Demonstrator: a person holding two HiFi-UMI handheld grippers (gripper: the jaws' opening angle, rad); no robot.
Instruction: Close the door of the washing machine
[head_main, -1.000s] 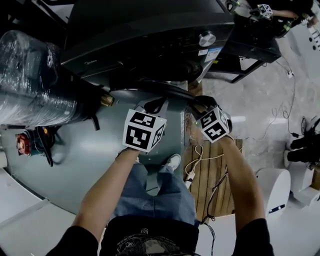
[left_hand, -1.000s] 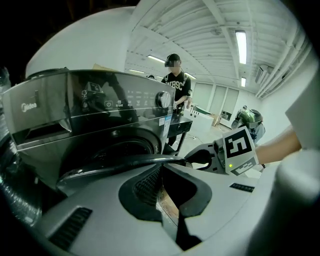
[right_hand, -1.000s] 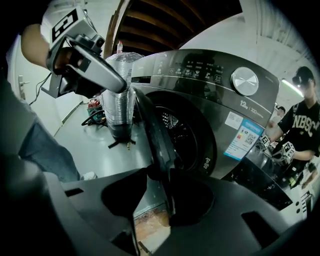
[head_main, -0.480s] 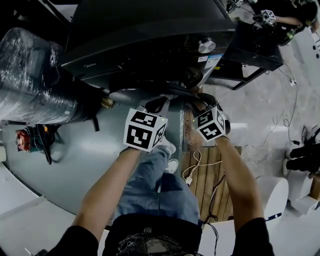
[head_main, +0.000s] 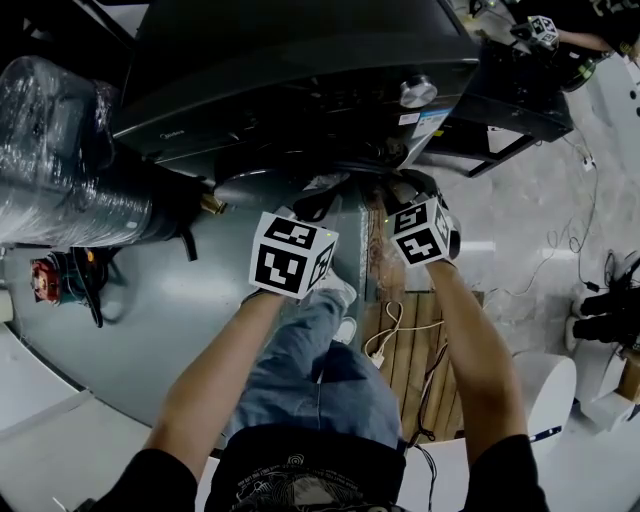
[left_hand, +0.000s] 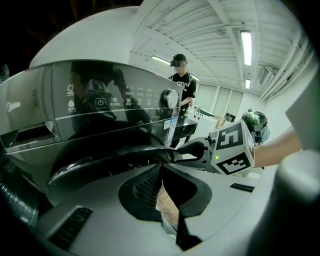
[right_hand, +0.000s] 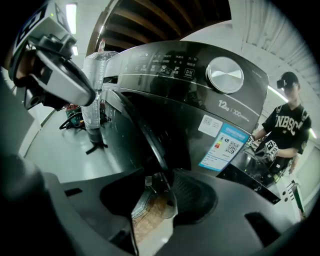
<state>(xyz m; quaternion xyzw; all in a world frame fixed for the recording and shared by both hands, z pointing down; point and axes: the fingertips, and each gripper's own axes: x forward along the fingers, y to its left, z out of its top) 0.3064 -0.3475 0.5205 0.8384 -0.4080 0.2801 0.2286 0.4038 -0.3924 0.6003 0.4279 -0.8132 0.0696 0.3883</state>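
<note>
The dark washing machine (head_main: 300, 60) fills the top of the head view. Its round door (head_main: 270, 180) hangs a little ajar in front of it. My left gripper (head_main: 320, 205) is against the door's outer face, its tips together with nothing between them; in the left gripper view the door rim (left_hand: 115, 155) lies just past the left gripper (left_hand: 161, 170). My right gripper (head_main: 400, 190) is at the door's free edge. In the right gripper view the door rim (right_hand: 145, 135) runs into the right gripper (right_hand: 155, 182). Its jaws have just been opening, with the rim and latch between them.
A plastic-wrapped bundle (head_main: 60, 150) stands left of the machine, with a red tool (head_main: 45, 285) on the grey floor below it. A wooden pallet (head_main: 420, 350) with cables (head_main: 395, 320) lies at the right. Another person (right_hand: 287, 120) stands beyond a second dark machine (head_main: 510, 90).
Both grippers have moved up the picture towards the machine, the right one further, and the door has swung closer to the front. A leg has stepped forward.
</note>
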